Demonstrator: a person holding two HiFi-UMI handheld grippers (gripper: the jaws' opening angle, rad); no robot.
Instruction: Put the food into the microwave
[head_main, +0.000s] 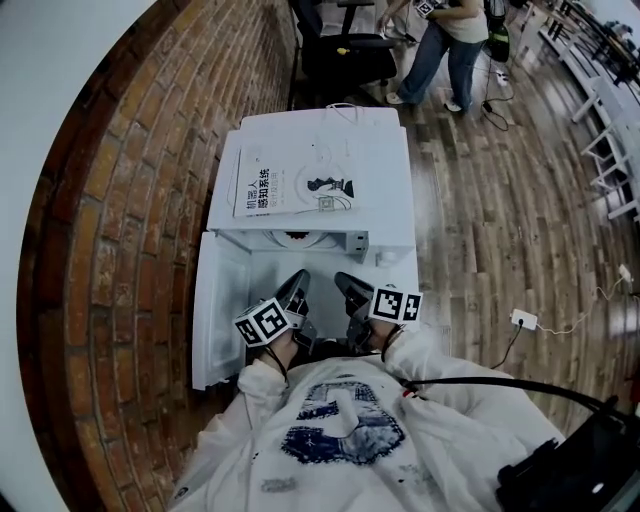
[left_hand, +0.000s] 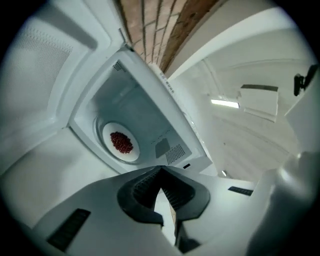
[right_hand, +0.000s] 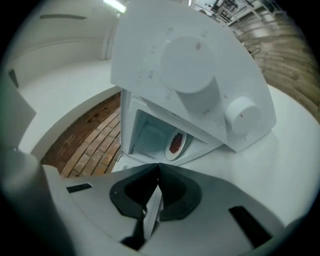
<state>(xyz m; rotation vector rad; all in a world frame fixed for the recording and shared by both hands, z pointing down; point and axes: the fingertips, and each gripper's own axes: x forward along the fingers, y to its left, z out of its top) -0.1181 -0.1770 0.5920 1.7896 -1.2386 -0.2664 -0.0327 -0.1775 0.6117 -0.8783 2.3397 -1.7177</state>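
A white microwave (head_main: 385, 190) stands with its door (head_main: 218, 310) swung open to the left. Inside, a white plate (left_hand: 131, 152) holding red food (left_hand: 121, 142) rests on the turntable, and the same plate (right_hand: 181, 145) shows in the right gripper view. My left gripper (head_main: 298, 285) and right gripper (head_main: 346, 284) hang side by side just in front of the open cavity, apart from the plate. In their own views the left gripper (left_hand: 160, 173) and the right gripper (right_hand: 159, 169) each have their jaws shut together with nothing between them.
Two round knobs (right_hand: 189, 65) sit on the microwave's control panel. A book (head_main: 290, 185) lies on top of the microwave. A brick wall (head_main: 130, 220) runs along the left. A person (head_main: 445, 45) and an office chair (head_main: 345, 50) are behind, and a power strip (head_main: 523, 320) lies on the wooden floor.
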